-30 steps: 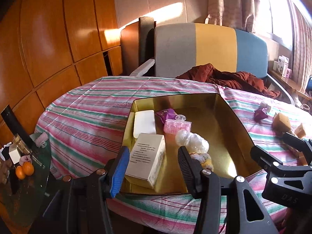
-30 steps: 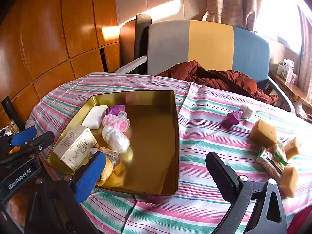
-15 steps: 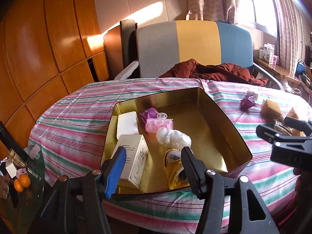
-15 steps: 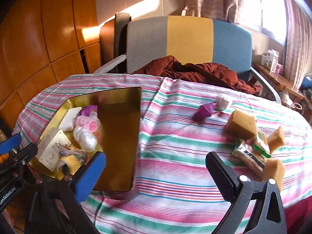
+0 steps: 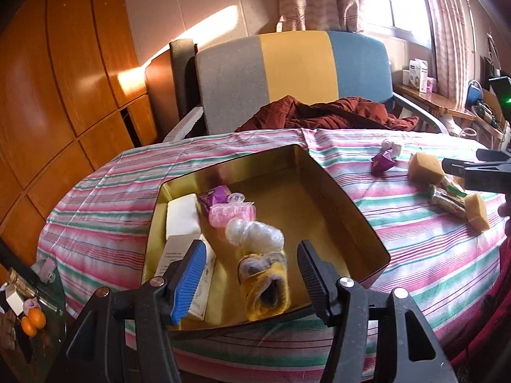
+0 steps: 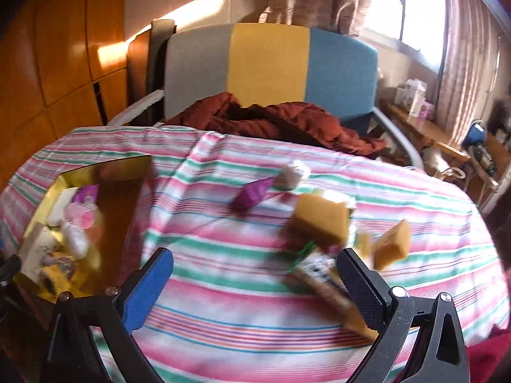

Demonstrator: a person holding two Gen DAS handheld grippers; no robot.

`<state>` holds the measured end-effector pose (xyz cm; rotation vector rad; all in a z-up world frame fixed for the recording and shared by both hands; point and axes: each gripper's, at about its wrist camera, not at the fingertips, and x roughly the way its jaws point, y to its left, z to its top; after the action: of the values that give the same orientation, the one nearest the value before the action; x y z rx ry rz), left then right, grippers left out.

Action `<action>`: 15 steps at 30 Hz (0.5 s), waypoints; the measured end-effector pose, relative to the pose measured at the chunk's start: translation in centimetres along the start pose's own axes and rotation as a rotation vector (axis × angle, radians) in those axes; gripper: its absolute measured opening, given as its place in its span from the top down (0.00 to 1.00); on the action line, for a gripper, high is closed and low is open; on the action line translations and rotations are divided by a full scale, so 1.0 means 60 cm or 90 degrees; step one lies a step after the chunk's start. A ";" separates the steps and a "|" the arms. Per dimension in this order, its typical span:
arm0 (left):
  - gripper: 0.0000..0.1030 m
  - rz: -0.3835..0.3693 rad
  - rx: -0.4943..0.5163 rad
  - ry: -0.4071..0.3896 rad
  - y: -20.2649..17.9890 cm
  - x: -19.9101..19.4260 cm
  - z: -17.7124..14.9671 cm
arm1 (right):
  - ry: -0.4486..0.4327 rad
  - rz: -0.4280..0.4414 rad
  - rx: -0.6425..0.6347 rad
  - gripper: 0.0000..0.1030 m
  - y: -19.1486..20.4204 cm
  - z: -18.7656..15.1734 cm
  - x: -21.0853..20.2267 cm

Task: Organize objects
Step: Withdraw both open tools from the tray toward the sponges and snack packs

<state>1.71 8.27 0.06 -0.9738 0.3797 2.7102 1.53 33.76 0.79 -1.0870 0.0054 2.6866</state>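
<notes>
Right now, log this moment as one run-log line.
left claw: opening, empty, over gold tin | right claw: open, empty, near sponges | yellow slipper: in tin

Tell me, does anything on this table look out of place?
Yes. Three sponges, a snack packet, a purple wrapper and a white wad lie loose on the cloth, outside the tin holding the rest.

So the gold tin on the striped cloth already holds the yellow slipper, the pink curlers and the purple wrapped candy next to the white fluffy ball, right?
Not quite. The gold tin holds the yellow slipper and pink curlers, but the purple wrapped candy beside the white fluffy ball lies outside it, on the striped cloth. The left wrist view shows this clearly.
</notes>
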 end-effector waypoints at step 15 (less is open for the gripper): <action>0.31 -0.099 0.067 -0.004 -0.106 0.020 0.058 | 0.006 -0.091 -0.027 0.00 -0.109 -0.028 0.051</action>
<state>0.70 15.50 0.83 -0.9254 0.4231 2.5269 2.05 40.65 -1.97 -1.0699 -0.1235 2.5642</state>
